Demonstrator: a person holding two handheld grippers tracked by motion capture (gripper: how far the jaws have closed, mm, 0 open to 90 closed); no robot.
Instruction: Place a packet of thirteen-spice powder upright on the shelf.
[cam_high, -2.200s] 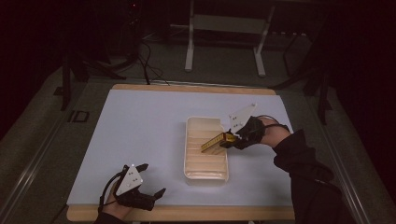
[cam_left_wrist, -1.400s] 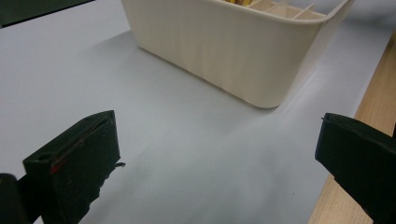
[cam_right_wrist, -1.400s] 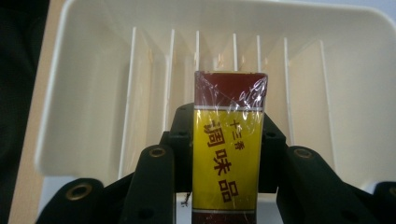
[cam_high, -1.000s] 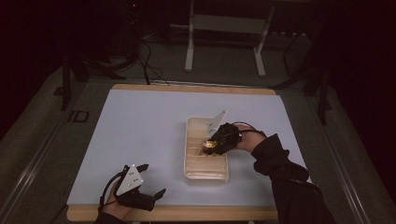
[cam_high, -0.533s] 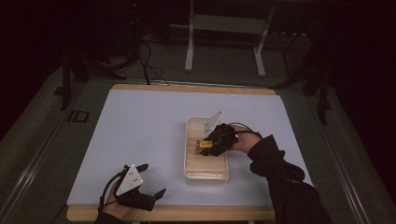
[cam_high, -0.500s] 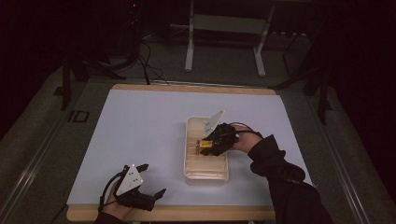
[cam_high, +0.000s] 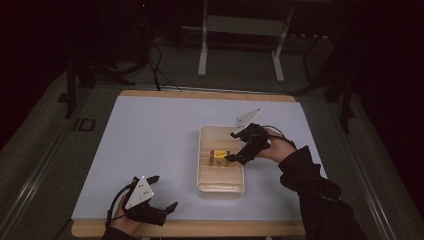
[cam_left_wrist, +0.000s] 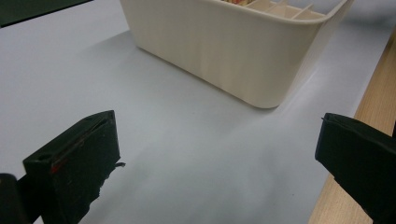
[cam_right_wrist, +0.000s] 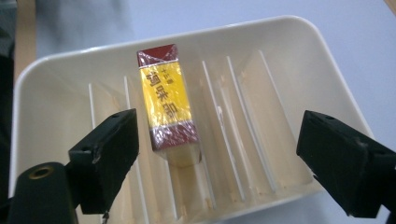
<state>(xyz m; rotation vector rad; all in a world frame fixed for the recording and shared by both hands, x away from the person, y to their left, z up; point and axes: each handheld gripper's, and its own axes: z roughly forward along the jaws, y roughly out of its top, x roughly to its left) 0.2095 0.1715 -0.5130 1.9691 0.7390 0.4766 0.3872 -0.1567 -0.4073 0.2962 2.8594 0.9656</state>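
Right gripper view: a yellow packet (cam_right_wrist: 167, 108) with dark red ends and a clear wrapper is seen lying in a slot between thin dividers of the cream tray (cam_right_wrist: 299, 56), near its middle. It has just been released by the right tongs (cam_right_wrist: 219, 163), now spread wide above it. Open table (cam_high: 150, 135) is left all around the tray. The left tongs (cam_left_wrist: 219, 158) are held apart, empty, by the near edge.

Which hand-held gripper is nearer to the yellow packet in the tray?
Right. The right hand-held gripper hovers open just beside the yellow packet in the tray; the left hand-held gripper sits near the table's front edge.
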